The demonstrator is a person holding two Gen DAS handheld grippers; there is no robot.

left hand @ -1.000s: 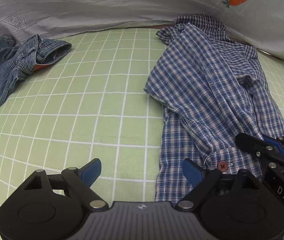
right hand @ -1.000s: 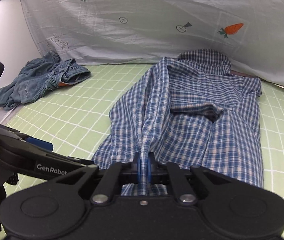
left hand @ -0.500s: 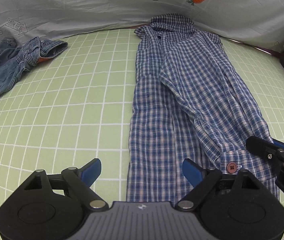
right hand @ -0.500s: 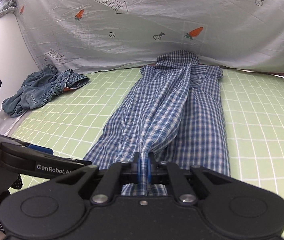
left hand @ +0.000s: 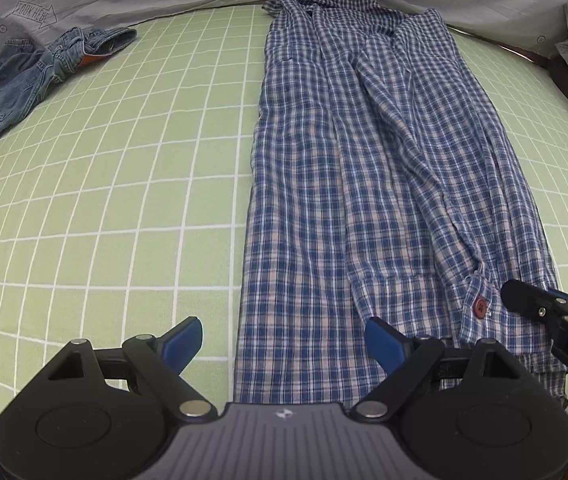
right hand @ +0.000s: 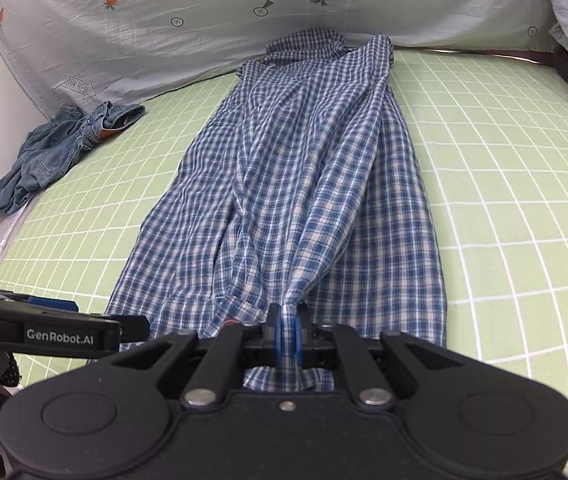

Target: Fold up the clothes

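Progress looks early to me: the plaid shirt (left hand: 364, 168) lies stretched lengthwise up the middle of the green gridded mat (left hand: 123, 160), collar at the top of the frame, and it reads as narrowed with its sides and a sleeve drawn in over the body, but I judge no crosswise fold has been made and the cloth is rumpled down the centre. My right gripper (right hand: 286, 330) has its fingers pressed together on a bunched bit of the hem or sleeve at lower centre of its view, the fabric fanning away from the pinch. My left gripper (left hand: 284, 344) has its fingers spread wide with nothing between them, poised over the near left corner of the hem. Jeans (left hand: 23, 72) sit crumpled at upper left, well apart, untouched, so they are left to do. The left view alone shows the cuff button (left hand: 480, 306) near the right gripper's tip; the right view alone shows the actual pinch and the carrot-print sheet (right hand: 243, 8) behind.
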